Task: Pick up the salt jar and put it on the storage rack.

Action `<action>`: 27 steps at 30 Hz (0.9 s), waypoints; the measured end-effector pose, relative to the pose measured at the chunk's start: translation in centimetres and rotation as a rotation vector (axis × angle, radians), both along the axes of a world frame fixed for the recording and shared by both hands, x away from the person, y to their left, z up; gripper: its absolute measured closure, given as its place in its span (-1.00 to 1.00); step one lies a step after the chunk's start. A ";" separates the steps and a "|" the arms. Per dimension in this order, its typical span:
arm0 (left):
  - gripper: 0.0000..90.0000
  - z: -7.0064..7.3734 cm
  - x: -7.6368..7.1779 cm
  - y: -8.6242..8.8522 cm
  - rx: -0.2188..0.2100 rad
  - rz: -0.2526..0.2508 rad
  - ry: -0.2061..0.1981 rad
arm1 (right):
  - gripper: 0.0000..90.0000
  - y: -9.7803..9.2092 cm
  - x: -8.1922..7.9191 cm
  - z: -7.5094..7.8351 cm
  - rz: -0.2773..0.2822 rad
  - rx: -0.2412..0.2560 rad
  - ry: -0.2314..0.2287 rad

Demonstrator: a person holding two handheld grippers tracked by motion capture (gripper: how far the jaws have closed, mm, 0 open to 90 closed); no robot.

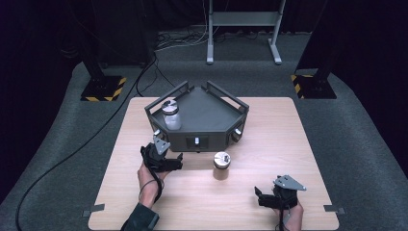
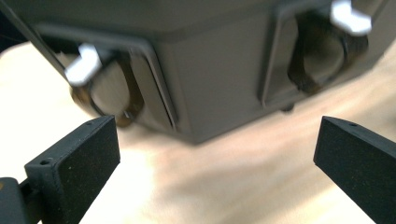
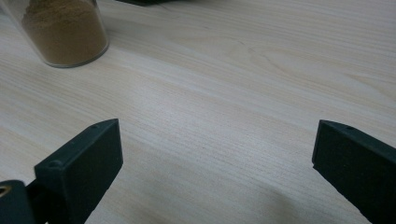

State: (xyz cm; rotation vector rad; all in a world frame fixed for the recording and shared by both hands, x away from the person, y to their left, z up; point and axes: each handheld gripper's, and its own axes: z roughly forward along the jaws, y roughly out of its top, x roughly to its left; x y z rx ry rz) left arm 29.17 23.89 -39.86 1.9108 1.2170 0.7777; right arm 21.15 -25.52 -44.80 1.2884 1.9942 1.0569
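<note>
Dark grey angular plastic rack at table's far centre; clear jar with white contents inside, left. Brown-powder glass jar just before rack. Left gripper near rack front, jaws released; right gripper well apart, jaws released.

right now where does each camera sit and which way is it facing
High view: above the person's side, looking forward and down on the table and dark rack; forearms, left gripper and right gripper show.
Left gripper view: rides the left gripper, facing the rack's front wall; jaws apart.
Right gripper view: rides the right gripper, facing along the tabletop; jaws apart.
Shared: the brown-powder jar, in the high and right gripper views.
</note>
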 end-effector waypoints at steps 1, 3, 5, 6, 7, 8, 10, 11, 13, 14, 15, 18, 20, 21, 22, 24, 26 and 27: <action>-1.00 -0.3 -0.2 0.1 -0.002 -0.001 0.007 | -0.98 0.0 0.0 0.0 0.000 0.000 0.001; -1.00 -0.9 -0.5 0.1 -0.006 0.001 0.024 | -0.98 0.0 0.0 0.0 0.000 0.000 0.001; -1.00 -1.5 -0.8 0.3 -0.011 0.000 0.043 | -0.98 0.0 0.1 0.0 0.000 -0.001 0.003; -1.00 -1.9 -1.1 0.3 -0.014 0.002 0.048 | -0.98 0.0 0.0 0.0 0.000 -0.002 0.003; -1.00 -2.1 -1.2 0.3 -0.014 0.002 0.057 | -0.98 0.0 0.0 0.0 -0.001 -0.002 0.002; -1.00 -2.4 -1.3 0.3 -0.013 0.001 0.066 | -0.98 0.1 0.0 0.0 -0.001 -0.002 0.002; -1.00 -2.9 -1.5 0.4 -0.009 0.001 0.080 | -0.98 0.1 0.1 0.1 0.000 -0.003 0.005; -1.00 -3.1 -1.6 0.5 -0.009 0.001 0.089 | -0.98 0.1 0.1 0.1 -0.001 -0.004 0.005; -1.00 -3.6 -1.8 0.6 -0.012 0.006 0.100 | -0.98 0.1 0.1 0.1 -0.001 -0.003 0.005; -1.00 -3.7 -1.9 0.7 -0.010 0.007 0.106 | -0.98 0.1 0.1 0.1 -0.001 -0.003 0.004; -1.00 -3.8 -2.0 0.6 -0.004 0.010 0.114 | -0.98 0.1 0.1 0.1 -0.001 -0.003 0.005; -1.00 -4.0 -2.1 0.7 0.001 0.023 0.128 | -0.98 0.1 0.1 0.1 -0.001 -0.005 0.008; -1.00 -4.2 -2.1 0.9 -0.009 0.031 0.134 | -0.98 0.1 0.1 0.1 -0.001 -0.006 0.009; -1.00 -4.2 -2.1 0.9 -0.004 0.031 0.141 | -0.98 0.1 0.1 0.1 -0.001 -0.006 0.009; -1.00 -4.2 -2.1 0.9 -0.002 0.029 0.142 | -0.98 0.1 0.1 0.1 -0.001 -0.006 0.009; -1.00 -4.2 -2.2 0.9 -0.001 0.029 0.139 | -0.98 0.1 0.2 0.1 0.000 -0.007 0.010; -1.00 -4.1 -2.1 0.9 -0.001 0.030 0.148 | -0.98 0.1 0.2 0.1 0.001 -0.008 0.010; -1.00 -4.1 -2.1 0.9 -0.001 0.032 0.148 | -0.98 0.1 0.2 0.1 0.001 -0.007 0.011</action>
